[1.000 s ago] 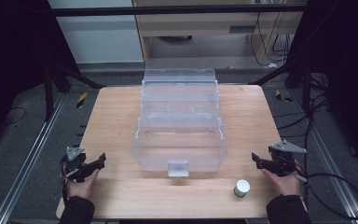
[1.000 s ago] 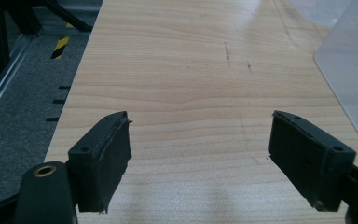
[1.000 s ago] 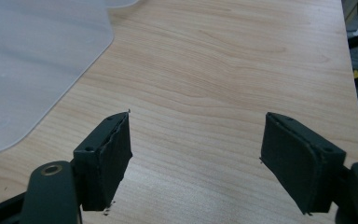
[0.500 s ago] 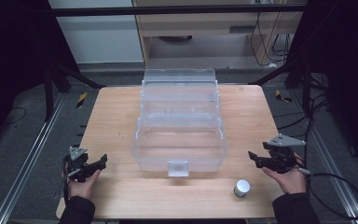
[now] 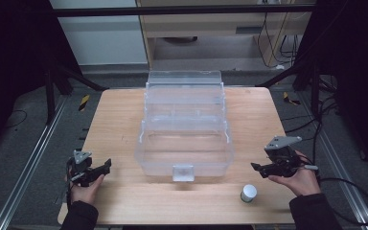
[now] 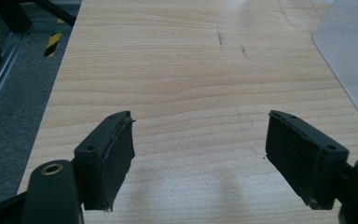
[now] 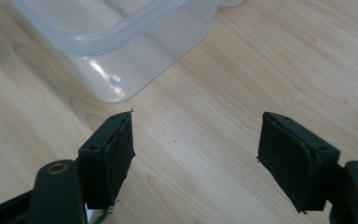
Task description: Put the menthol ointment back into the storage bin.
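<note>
- Jaws on the left gripper [image 5: 106, 165] stand wide apart with nothing between them; its own view shows only bare wood between the pads [image 6: 107, 156].
- Left gripper sits near the front left corner of the table [image 5: 120, 120], held in the person's left hand [image 5: 84, 189], well apart from the clear plastic box [image 5: 184, 139].
- Right gripper [image 5: 255, 167] also spread wide and empty, with bare wood between its pads [image 7: 109, 154].
- Right gripper is near the table's right edge, toward the front, in the right hand [image 5: 299, 179], jaws pointing toward the box; a rounded corner of the box [image 7: 116, 56] lies just ahead of them, not touching.
- Clear box stands open at mid-table, lid raised at the far side, latch tab at its front wall.
- Small white-capped jar [image 5: 248, 193] stands upright near the front edge, right of centre, just in front of the right gripper, apart from it.
</note>
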